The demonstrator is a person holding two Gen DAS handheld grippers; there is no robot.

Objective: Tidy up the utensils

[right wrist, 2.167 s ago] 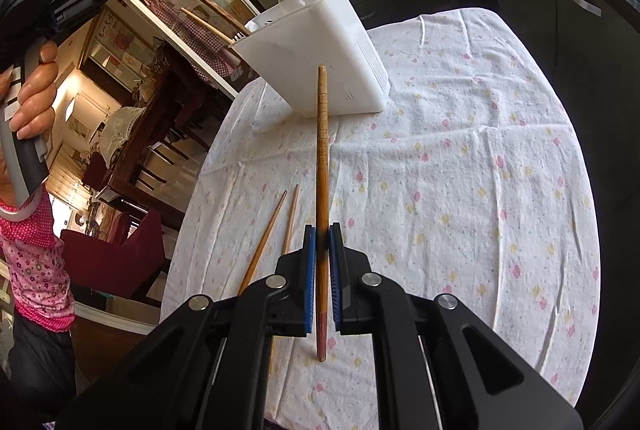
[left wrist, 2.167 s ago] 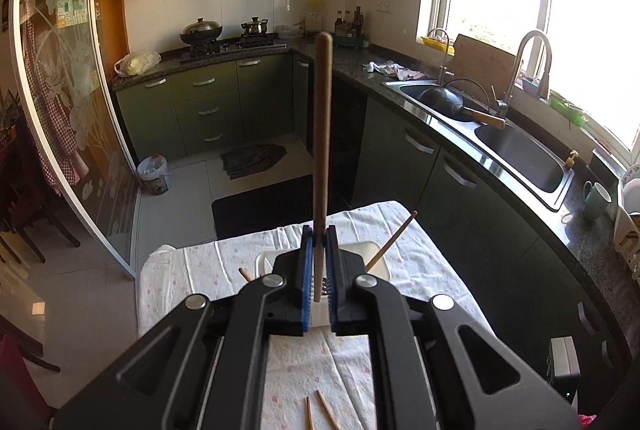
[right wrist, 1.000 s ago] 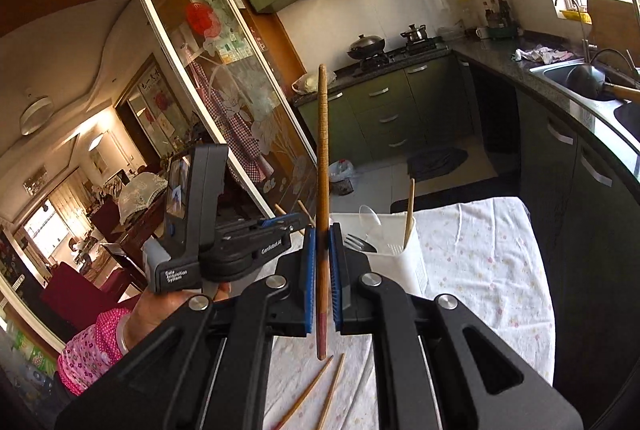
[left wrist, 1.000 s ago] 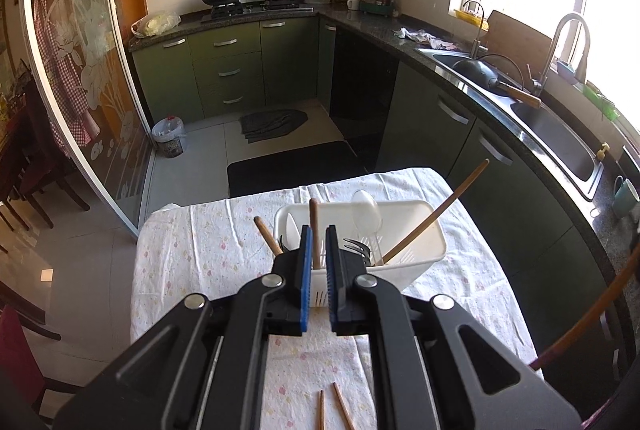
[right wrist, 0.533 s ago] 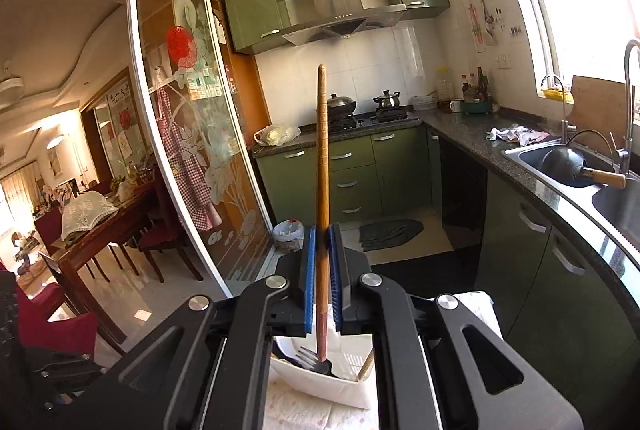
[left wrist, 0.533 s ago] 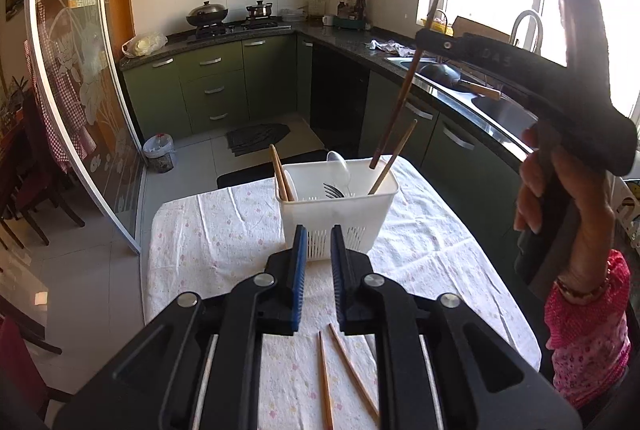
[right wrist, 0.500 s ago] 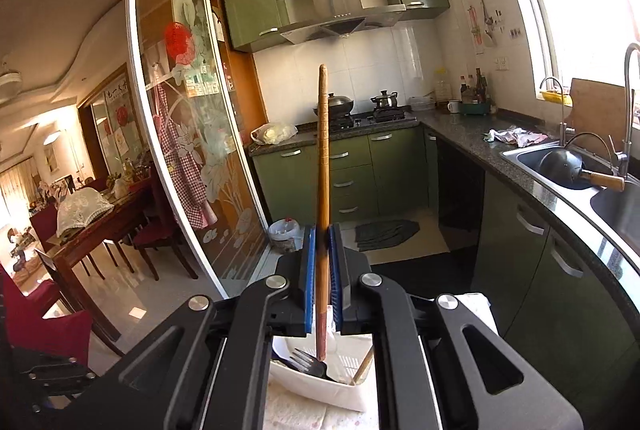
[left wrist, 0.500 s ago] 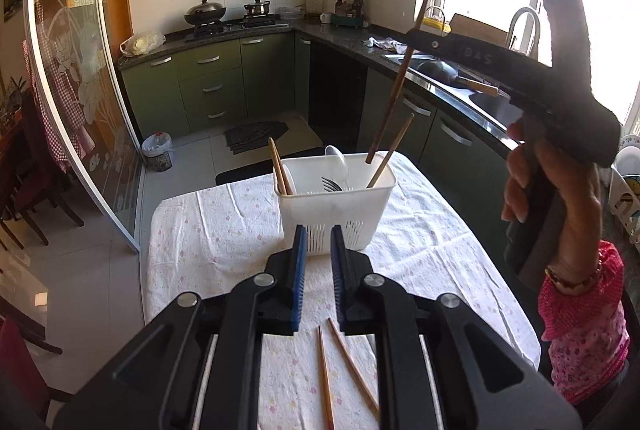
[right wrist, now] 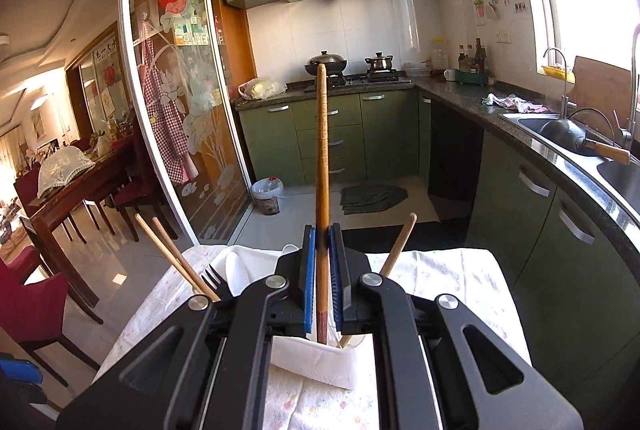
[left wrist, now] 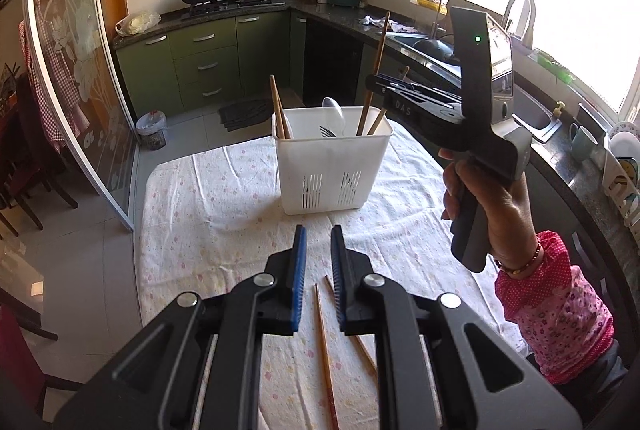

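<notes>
A white utensil caddy [left wrist: 332,166] stands on the cloth-covered table [left wrist: 208,214]. It holds several chopsticks, a spoon and a fork. My left gripper [left wrist: 318,254] is open and empty, low over the table in front of the caddy. Two chopsticks [left wrist: 322,334] lie on the cloth under it. My right gripper [right wrist: 321,272] is shut on an upright wooden chopstick [right wrist: 321,166] whose lower end reaches into the caddy [right wrist: 316,358]. From the left wrist view that chopstick [left wrist: 374,74] stands in the caddy's right side, held by the right gripper [left wrist: 378,84] above it.
Green kitchen cabinets and a dark counter with a sink [left wrist: 532,114] run along the right. A stove with pots [right wrist: 344,68] is at the back. A glass sliding door [right wrist: 176,110] is on the left, with a dining table and red chairs [right wrist: 48,190] beyond it.
My left gripper let go of its chopstick into the caddy, opened and drew back and down. My right gripper carried its chopstick over the caddy and lowered its end inside.
</notes>
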